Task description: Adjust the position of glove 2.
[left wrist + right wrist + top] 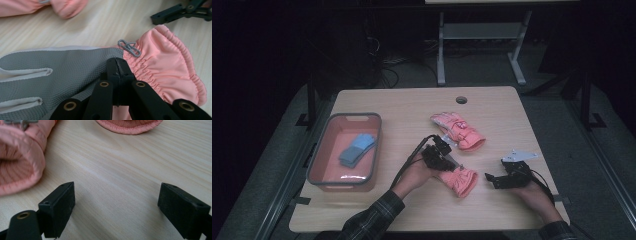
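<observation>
So left gripper point(117, 65) jaws pressed together, pinching the near glove point(75, 65) at the grey textured palm just beside the gathered pink cuff; a small grey clip point(129, 48) sits on the glove right past the jaw tips. Landmark = near glove point(460, 180), lying at the table's point(402, 107) front middle. Left gripper point(438, 155) on its left end, hand underneath. Right gripper point(116, 202) jaws wide apart, nothing between them, resting on bare wood just right of the near glove point(20, 162); in the high view it point(493, 179) sits close off the cuff end. Second pink glove point(458, 130) lies just behind the near glove, not touching. Red bin point(323, 155) well left of it, blue folded item point(357, 148) inside
</observation>
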